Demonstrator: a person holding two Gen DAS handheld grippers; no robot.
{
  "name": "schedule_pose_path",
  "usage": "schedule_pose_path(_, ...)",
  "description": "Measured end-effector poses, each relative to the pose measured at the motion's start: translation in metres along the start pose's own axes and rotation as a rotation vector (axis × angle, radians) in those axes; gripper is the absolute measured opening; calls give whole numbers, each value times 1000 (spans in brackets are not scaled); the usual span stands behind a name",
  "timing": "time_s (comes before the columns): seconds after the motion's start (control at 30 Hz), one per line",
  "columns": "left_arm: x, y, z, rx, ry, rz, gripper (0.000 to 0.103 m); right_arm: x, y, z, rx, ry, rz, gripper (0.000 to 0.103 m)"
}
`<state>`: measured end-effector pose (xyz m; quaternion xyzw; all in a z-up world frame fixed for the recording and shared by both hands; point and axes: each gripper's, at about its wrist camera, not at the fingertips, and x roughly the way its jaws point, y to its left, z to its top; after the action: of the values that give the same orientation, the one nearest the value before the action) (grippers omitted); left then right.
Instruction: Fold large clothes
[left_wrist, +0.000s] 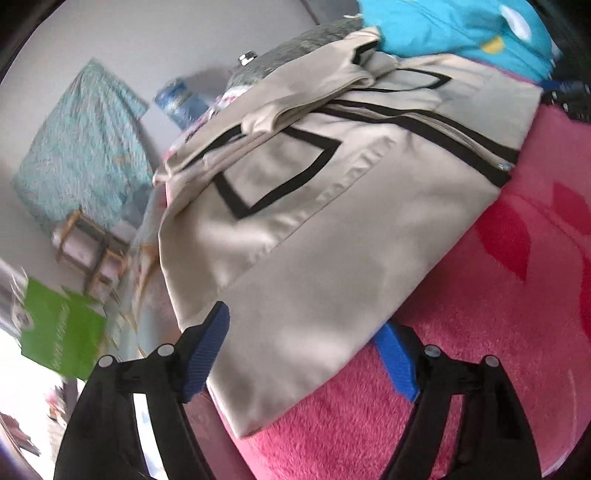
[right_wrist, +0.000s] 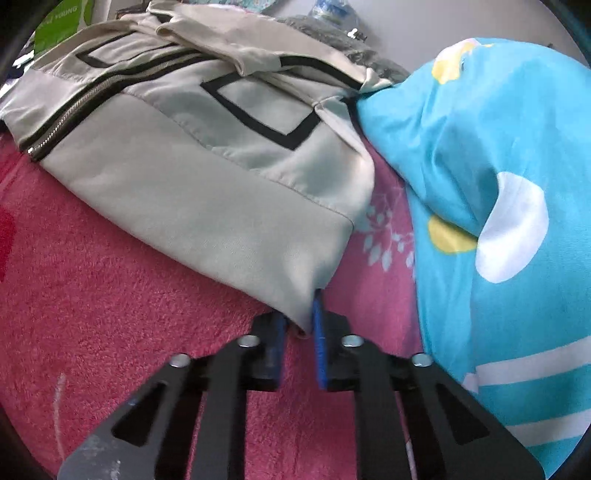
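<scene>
A beige zip jacket with black stripes (left_wrist: 295, 206) lies on a pink fleece blanket (left_wrist: 480, 314), sleeves folded in over its chest. My left gripper (left_wrist: 303, 328) is open; its blue pads straddle the jacket's bottom hem corner, one pad (left_wrist: 207, 343) above the cloth, the other (left_wrist: 397, 358) partly under it. In the right wrist view the jacket (right_wrist: 207, 155) has its other hem corner pinched between the blue pads of my right gripper (right_wrist: 301, 314), which is shut on it.
A bright blue patterned pillow (right_wrist: 491, 177) lies right beside the jacket, also in the left wrist view (left_wrist: 461, 29). A grey fuzzy item (left_wrist: 295, 51) sits behind the jacket. A green box (left_wrist: 59, 332), wooden stool (left_wrist: 88, 251) and teal curtain (left_wrist: 81, 147) stand off the bed.
</scene>
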<state>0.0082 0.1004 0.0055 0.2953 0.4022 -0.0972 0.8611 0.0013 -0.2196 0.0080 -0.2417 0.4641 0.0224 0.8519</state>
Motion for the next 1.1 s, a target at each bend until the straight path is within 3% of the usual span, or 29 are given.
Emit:
schedule_pose_path(0.07, 2, 13, -3, -91, 5, -51, 65, -1, -9, 2, 53, -16, 30, 7)
schedule_pose_path(0.2, -4, 16, -1, -165, -28, -74, 50, -8, -21, 5, 115, -55, 80, 7)
schedule_pose_path(0.37, -11, 17, 13, -244, -72, -107, 33, -5, -35, 10, 249, -41, 231, 7)
schedule_pose_path(0.5, -8, 27, 19, -311, -79, -146, 30, -7, -27, 9, 200, -44, 210, 8)
schedule_pose_path(0.63, -6, 24, 20, -299, -78, -142, 27, -4, -15, 13, 135, -57, 173, 14)
schedule_pose_path(0.7, -7, 21, 19, -273, -79, -125, 27, -3, -8, 13, 95, -50, 158, 28)
schedule_pose_path(0.73, -7, 20, 19, -263, -78, -119, 26, -2, -4, 13, 74, -41, 148, 48)
schedule_pose_path(0.77, -6, 19, 18, -254, -75, -114, 26, 0, 0, 13, 51, -41, 127, 55)
schedule_pose_path(0.8, -6, 17, 18, -236, -73, -102, 25, 0, 6, 13, 13, -53, 100, 55)
schedule_pose_path(0.83, -6, 16, 17, -220, -74, -91, 24, 0, 11, 13, -17, -63, 83, 51)
schedule_pose_path(0.87, -6, 14, 17, -204, -69, -79, 23, 0, 15, 12, -34, -68, 76, 27)
schedule_pose_path(0.93, -6, 13, 16, -192, -66, -62, 21, 0, 16, 14, -40, -71, 8, 6)
schedule_pose_path(1.1, -15, 19, 20, -232, -90, -36, 10, -28, -1, 30, 37, -171, -6, 4)
